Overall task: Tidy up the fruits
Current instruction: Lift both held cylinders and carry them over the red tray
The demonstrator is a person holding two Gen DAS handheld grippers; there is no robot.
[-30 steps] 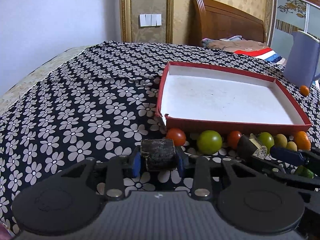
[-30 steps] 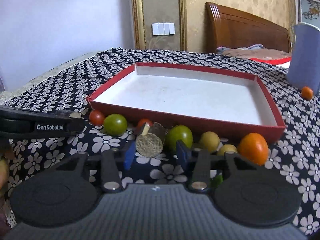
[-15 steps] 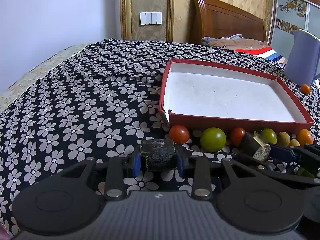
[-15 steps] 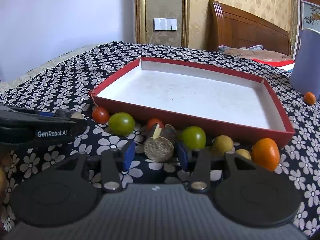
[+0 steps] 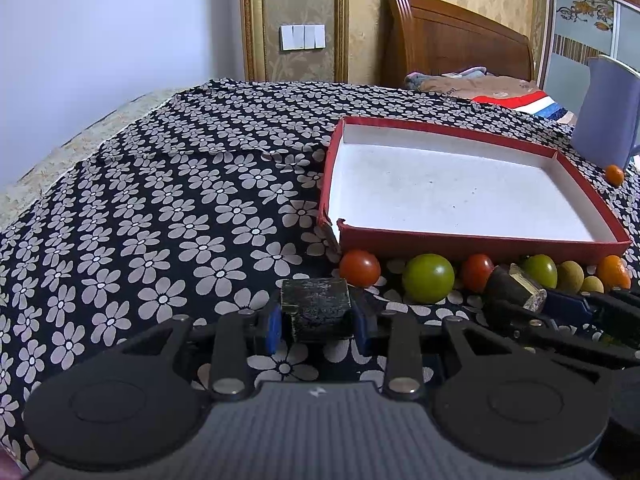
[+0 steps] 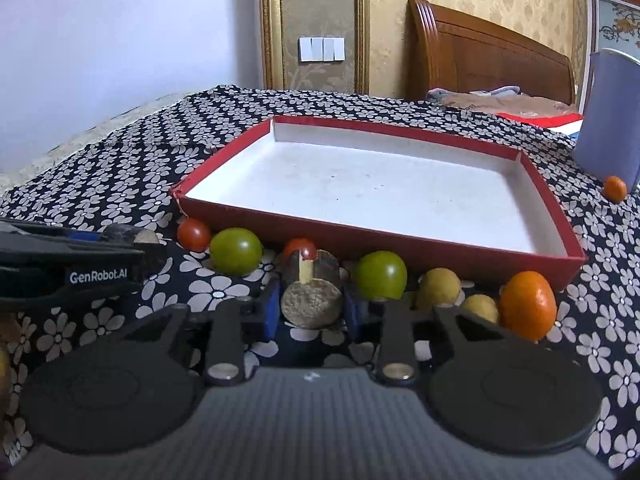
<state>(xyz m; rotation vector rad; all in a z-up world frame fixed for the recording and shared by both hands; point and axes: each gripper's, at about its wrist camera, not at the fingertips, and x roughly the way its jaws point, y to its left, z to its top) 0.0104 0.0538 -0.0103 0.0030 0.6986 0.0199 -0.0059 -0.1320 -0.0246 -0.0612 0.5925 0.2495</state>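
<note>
Sugarcane piece [image 5: 316,309] clamped in left hand-held gripper [image 5: 316,322], right hand-held gripper [image 6: 311,312] closing on cane stub [image 6: 311,300]

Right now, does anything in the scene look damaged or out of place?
Yes. The red tray's near left corner is torn, its walls split apart. One small orange fruit lies alone by the blue jug, apart from the row along the tray's front wall. The tray holds no fruit.

Black grippers [image 5: 316,322], blue-padded jaws
</note>
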